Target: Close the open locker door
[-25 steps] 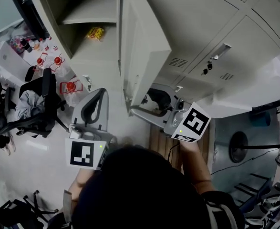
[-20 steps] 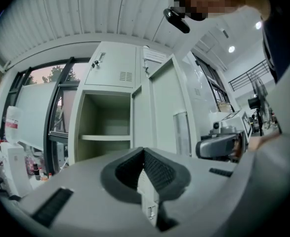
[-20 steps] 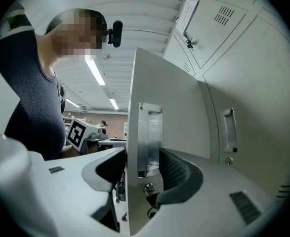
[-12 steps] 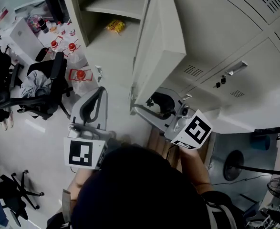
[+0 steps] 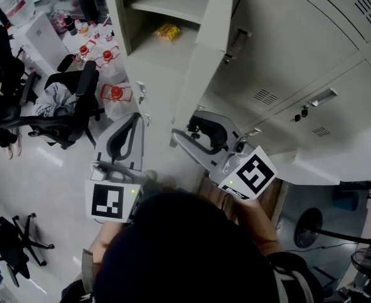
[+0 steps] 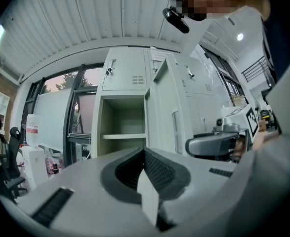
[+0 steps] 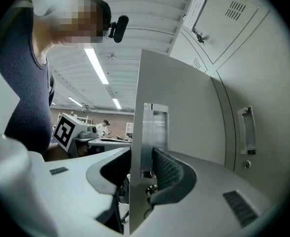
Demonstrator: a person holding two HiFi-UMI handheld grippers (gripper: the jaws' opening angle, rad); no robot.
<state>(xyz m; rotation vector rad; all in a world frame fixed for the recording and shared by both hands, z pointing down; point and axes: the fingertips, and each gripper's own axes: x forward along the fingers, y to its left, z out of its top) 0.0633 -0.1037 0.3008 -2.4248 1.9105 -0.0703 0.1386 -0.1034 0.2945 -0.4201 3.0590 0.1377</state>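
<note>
Locker door point(image 7: 184, 112) in level, closing right claw point(image 7: 144, 158)

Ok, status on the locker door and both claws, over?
Left claw shut, empty. Right claw just closing around locker door edge, grip unclear. Door still open. No obstacle seen.

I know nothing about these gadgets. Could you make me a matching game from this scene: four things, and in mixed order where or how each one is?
Things:
1. yellow packet
2. left gripper
3. right gripper
4. black office chair

Place or state:
a. jaws together, nothing between them
b. on the floor, left of the lockers
c. jaws clamped on the open locker door at its edge
d. inside the open locker, under its shelf

Pairs: 1-d, 2-a, 3-c, 4-b. The right gripper's jaws have just been closing, with the door's edge between them.
</note>
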